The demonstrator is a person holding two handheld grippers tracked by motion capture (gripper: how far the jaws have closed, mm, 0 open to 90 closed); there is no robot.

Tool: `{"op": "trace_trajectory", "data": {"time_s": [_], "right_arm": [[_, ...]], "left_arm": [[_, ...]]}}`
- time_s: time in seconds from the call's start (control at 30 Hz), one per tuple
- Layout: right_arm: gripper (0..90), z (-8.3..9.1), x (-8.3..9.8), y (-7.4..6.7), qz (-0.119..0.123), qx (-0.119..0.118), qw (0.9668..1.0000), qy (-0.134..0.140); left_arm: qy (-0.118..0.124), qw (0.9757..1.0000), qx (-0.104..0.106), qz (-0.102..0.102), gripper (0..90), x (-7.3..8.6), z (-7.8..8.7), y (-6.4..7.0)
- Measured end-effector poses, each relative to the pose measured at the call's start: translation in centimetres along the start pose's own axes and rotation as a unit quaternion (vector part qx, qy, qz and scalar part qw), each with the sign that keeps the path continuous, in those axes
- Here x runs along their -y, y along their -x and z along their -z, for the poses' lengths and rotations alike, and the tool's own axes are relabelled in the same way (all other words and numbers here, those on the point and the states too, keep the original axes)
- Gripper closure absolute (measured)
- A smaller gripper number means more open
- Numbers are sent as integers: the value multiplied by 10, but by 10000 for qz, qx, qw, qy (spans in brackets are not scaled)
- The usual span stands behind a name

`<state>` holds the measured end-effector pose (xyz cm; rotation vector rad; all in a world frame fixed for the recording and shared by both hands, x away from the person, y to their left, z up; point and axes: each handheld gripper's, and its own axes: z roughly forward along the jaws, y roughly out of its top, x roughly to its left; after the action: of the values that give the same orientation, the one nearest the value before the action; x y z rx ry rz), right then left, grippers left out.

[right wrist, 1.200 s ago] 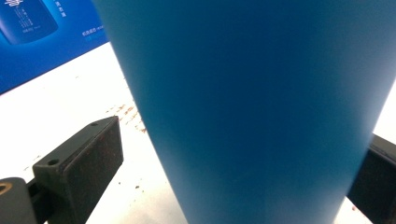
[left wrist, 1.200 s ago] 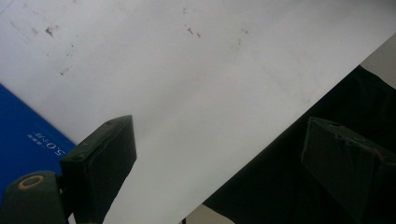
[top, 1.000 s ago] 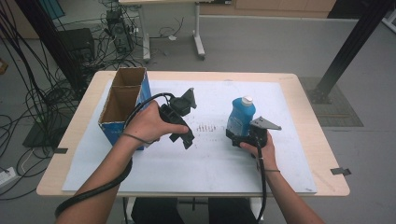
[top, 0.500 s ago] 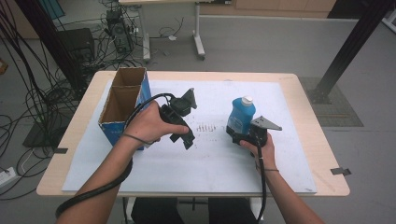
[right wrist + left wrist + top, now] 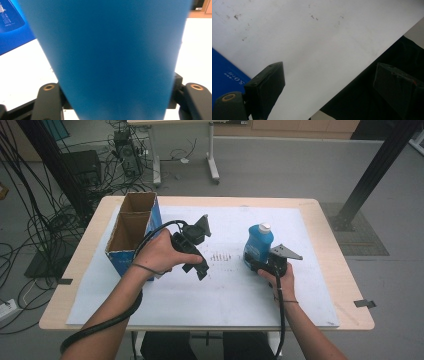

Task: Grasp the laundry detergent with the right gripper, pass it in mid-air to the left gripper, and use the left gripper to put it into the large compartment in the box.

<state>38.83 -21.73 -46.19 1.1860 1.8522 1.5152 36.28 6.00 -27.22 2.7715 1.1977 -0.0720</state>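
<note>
Little has shifted since earlier; only the right gripper (image 5: 260, 261) jaws have just been closing, now clamped low on the blue bottle (image 5: 259, 245) right of table (image 5: 320, 210) centre. Tall bottle, low grip: may tip when lifted. Left gripper (image 5: 200, 262) open, empty, beside cardboard box (image 5: 131, 237).

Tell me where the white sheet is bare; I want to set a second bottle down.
The white sheet is bare along its near edge between the two forearms, and at the far right beyond the blue bottle. The far strip behind the bottle is free too. It is crowded at left, where the cardboard box stands by the left claw, and around the right claw at the bottle.
</note>
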Motion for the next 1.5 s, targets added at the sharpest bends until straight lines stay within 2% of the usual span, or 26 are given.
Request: {"op": "trace_trajectory", "data": {"time_s": [0.57,1.5], "right_arm": [[375,0,0,-2,130,84,9999,17],[383,0,1,-3,204,135,9997,31]], "left_arm": [[39,10000,-7,31,105,3,4,0],[4,10000,-32,5,105,3,4,2]]}}
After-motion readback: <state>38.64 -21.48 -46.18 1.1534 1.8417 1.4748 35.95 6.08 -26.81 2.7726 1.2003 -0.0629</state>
